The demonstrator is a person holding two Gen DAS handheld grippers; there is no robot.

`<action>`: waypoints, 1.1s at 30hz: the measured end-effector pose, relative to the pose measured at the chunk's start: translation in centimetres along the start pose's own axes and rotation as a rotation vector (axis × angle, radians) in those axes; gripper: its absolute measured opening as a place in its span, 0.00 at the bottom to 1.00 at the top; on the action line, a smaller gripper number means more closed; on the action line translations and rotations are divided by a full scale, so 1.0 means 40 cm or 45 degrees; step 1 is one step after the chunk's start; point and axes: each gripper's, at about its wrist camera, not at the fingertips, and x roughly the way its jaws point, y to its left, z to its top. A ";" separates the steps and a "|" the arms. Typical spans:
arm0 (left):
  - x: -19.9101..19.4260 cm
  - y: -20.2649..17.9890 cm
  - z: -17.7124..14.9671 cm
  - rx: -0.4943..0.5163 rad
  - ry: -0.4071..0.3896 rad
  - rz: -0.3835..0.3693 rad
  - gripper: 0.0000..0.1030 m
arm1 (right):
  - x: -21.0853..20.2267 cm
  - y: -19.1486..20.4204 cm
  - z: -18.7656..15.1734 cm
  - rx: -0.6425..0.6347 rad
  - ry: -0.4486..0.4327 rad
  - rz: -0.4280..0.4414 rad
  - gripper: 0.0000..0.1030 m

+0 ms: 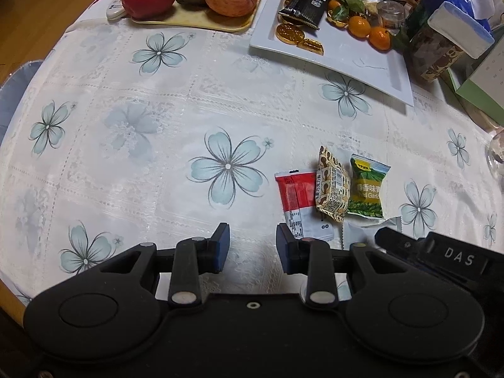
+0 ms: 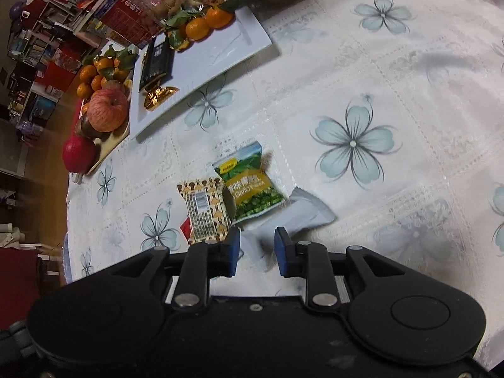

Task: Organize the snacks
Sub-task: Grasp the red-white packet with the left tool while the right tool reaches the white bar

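Snacks lie in a small cluster on our flower-print surface [image 1: 157,132]: a red packet [image 1: 294,195], a brown patterned packet [image 1: 332,186] overlapping it, a green pea packet [image 1: 367,189] beside that, and a white packet [image 2: 302,211] just under the green one. Our left claw [image 1: 252,249] hangs over bare cloth beside the red packet, jaws spread, nothing between them. Our right claw [image 2: 256,250] sits above the white packet, jaws slightly apart, gripping nothing. Farther back, a white tray [image 1: 346,60] carries a black packet [image 1: 304,4], gold coins [image 1: 289,33] and tangerines [image 1: 359,26].
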 end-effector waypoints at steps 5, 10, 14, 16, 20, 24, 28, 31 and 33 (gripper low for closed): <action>-0.004 -0.001 -0.004 0.012 -0.001 -0.013 0.40 | 0.048 -0.019 0.002 0.124 0.061 -0.009 0.28; -0.006 0.006 -0.002 0.001 0.001 -0.017 0.40 | 0.061 -0.004 0.013 0.162 -0.018 -0.029 0.37; -0.006 0.014 0.002 -0.017 0.005 -0.025 0.40 | 0.059 0.004 0.018 0.155 -0.093 -0.088 0.41; -0.007 0.013 0.002 -0.016 0.005 -0.029 0.40 | 0.063 0.005 0.021 0.148 -0.104 -0.100 0.41; -0.005 0.008 0.003 -0.005 0.000 -0.042 0.40 | 0.072 0.009 0.018 0.103 -0.130 -0.170 0.36; 0.018 -0.008 0.009 0.004 0.007 -0.032 0.40 | 0.069 0.013 0.006 0.021 -0.107 -0.158 0.23; 0.050 -0.022 0.019 -0.021 -0.003 -0.006 0.40 | 0.048 0.009 -0.002 -0.026 -0.093 -0.143 0.22; 0.070 -0.021 0.028 -0.073 -0.028 0.000 0.40 | 0.028 0.006 -0.012 -0.068 -0.096 -0.137 0.22; 0.084 -0.025 0.033 -0.092 -0.019 -0.026 0.40 | 0.013 0.005 -0.020 -0.101 -0.103 -0.135 0.22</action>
